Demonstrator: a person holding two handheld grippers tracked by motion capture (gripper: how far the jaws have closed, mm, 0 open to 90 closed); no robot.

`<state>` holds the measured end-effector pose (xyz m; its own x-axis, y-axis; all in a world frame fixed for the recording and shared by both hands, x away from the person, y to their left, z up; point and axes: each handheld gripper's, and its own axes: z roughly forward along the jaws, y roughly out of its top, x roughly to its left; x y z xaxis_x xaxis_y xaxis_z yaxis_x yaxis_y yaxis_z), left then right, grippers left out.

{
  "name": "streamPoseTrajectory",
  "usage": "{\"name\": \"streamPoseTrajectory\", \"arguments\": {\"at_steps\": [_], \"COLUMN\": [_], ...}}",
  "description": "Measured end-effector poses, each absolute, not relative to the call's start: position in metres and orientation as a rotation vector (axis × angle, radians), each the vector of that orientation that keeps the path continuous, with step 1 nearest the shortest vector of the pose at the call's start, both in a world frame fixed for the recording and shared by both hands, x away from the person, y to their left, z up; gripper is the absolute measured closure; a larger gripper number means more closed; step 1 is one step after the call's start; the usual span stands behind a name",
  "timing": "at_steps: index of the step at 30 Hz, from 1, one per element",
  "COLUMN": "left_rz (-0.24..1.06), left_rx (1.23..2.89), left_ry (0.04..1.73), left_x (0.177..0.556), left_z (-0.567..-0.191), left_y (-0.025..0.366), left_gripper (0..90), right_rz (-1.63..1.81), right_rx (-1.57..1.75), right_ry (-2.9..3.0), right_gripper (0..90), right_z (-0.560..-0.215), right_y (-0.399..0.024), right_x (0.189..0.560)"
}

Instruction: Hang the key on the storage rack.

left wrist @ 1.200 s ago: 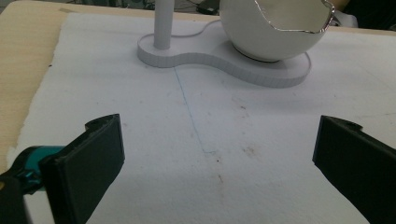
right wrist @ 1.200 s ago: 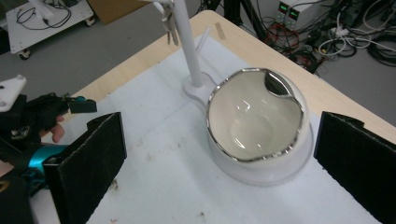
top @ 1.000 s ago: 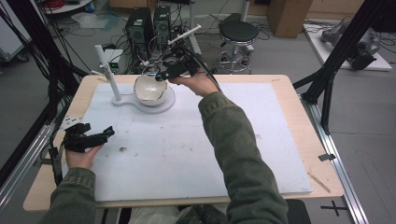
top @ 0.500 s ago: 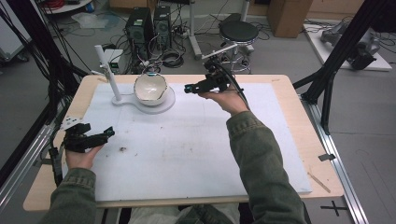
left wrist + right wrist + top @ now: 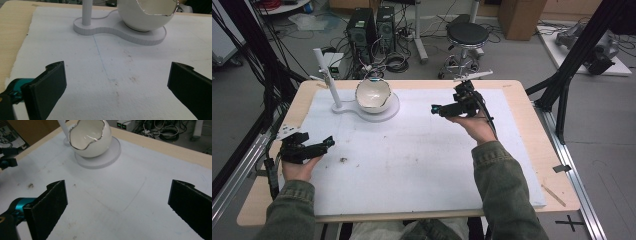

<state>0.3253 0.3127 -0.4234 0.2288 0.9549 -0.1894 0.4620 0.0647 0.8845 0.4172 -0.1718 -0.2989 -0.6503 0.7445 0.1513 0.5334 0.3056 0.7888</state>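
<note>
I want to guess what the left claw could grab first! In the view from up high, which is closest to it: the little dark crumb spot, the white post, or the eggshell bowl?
From the left gripper:
1. Dark crumb spot, just beside it on the mat.
2. White post, farther back.
3. Eggshell bowl, back and toward the middle.

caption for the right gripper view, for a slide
Open right gripper over the white mat, facing an egg-shaped bowl on its stand.

I hold the left gripper (image 5: 328, 142) low at my left, jaws wide apart. The right gripper (image 5: 435, 108) is raised, pointing left, jaws spread.
</note>
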Motion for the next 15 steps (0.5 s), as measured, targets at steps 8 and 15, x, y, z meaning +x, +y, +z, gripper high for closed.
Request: {"name": "streamPoseTrajectory", "arguments": {"at_steps": [8, 15], "left_rz": [0.653, 0.652], "left_rx": [1.553, 1.552], "left_ry": [1.38, 1.381], "left_x": [0.325, 0.325], "left_z": [-0.423, -0.424], "left_y": [0.312, 0.312], "left_gripper": [2.5, 2.5], "right_rz": [1.273, 1.263], "right_rx": [1.235, 1.273], "right_ry": [2.289, 2.252], "right_gripper": [1.4, 1.4], "right_z": [-0.325, -0.342], "right_y": [-0.198, -0.215], "right_x": [0.404, 0.393]}}
